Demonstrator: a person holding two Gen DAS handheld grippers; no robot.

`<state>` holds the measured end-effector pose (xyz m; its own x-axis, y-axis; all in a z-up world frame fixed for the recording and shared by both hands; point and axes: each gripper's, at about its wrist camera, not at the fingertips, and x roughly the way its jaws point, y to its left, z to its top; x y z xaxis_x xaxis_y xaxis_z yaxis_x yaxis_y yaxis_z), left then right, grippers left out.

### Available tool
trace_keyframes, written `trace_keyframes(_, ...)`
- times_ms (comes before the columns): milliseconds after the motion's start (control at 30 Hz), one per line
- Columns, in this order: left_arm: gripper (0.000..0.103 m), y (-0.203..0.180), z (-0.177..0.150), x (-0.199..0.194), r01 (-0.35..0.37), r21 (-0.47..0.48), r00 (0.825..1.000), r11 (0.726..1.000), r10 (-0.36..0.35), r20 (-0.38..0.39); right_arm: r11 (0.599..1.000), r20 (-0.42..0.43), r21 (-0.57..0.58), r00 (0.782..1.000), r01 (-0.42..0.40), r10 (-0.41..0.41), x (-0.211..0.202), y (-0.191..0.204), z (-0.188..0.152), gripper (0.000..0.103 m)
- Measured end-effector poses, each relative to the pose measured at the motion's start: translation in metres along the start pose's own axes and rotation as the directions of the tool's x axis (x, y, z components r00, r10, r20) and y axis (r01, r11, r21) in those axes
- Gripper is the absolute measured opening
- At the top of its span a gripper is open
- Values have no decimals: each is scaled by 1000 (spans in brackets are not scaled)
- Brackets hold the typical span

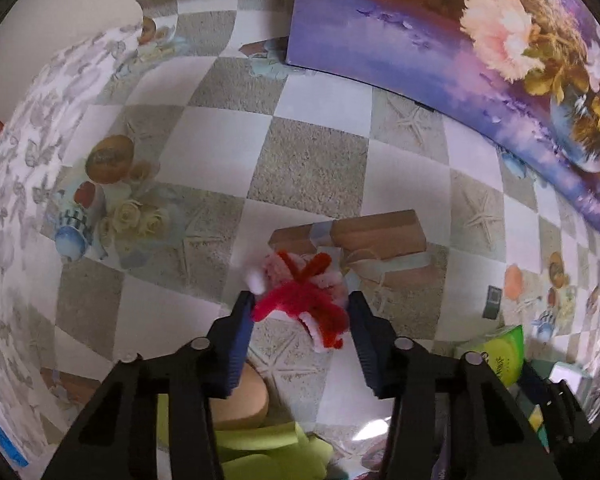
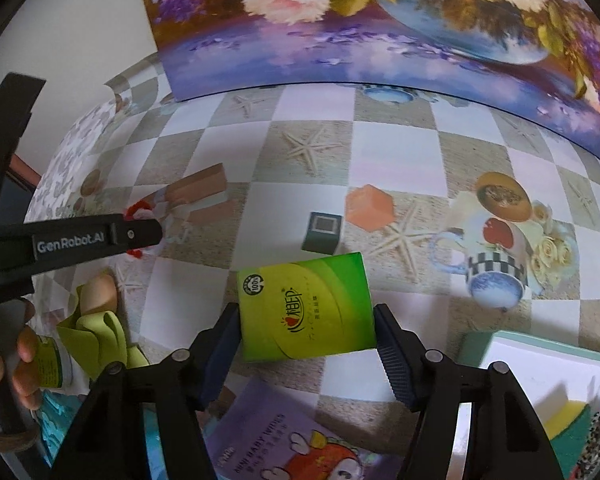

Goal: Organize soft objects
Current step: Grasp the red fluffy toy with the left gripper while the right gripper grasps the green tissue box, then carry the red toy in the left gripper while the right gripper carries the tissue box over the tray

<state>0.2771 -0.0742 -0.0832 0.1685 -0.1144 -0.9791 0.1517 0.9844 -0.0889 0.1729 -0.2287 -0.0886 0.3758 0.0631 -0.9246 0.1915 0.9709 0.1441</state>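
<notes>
A desk [image 2: 400, 160] covered in a chequered cloth printed with starfish and cups fills both views, with a floral painting [image 2: 380, 40] standing at its far edge.

Left gripper [image 1: 302, 304]: pointed steeply down, its blue pads on either side of a red and white pipe-cleaner toy [image 1: 300, 300]. The jaws stand partly closed around the toy; the left pad appears to touch the fuzz, the right is at its edge. A firm pinch cannot be confirmed.

Right gripper [image 2: 306, 320]: jaws bracket a green tissue pack [image 2: 306, 308] lying on the desk, pads at its two short sides, apparently in contact.

A white box [image 2: 540, 360] with a teal rim sits at lower right and already holds a yellow sponge [image 2: 568, 416]; judged the likely destination. Green foam pieces [image 1: 268, 444] lie near the front edge.

Recommendation: close gently until each soft item just deforms, centre the toy between the pads, lift vertically, and keep the two hands apart while moving toward the box.
</notes>
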Motion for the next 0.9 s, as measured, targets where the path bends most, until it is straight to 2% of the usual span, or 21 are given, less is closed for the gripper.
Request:
trace_keyframes(100,36,-1,0,-3,-25,19,1000,1000,24,9,1000,-4,6,1000,0,0,-2,-3,-1,68)
trace_keyframes(200,30,0,-5,-11,-7,6,1000,1000,7,13,1000,-8,8,1000,-10,10,-7,-4,-3,68)
trace_keyframes(500,28,-16,-47,-88,43,6,992,999,-43,115,999,49,26,999,-26,25,-75,-13,-18,68)
trace_keyframes(600,28,-27,-68,-120,80,21,983,997,-82,165,999,72,30,997,-13,11,-104,-18,-28,68)
trace_keyframes(700,28,-42,-80,-136,114,40,974,993,-119,193,999,96,35,995,3,-6,-132,-26,-39,68)
trace_keyframes(900,28,-79,-135,-168,160,103,957,982,-180,229,996,130,88,992,-14,3,-168,-54,-77,68)
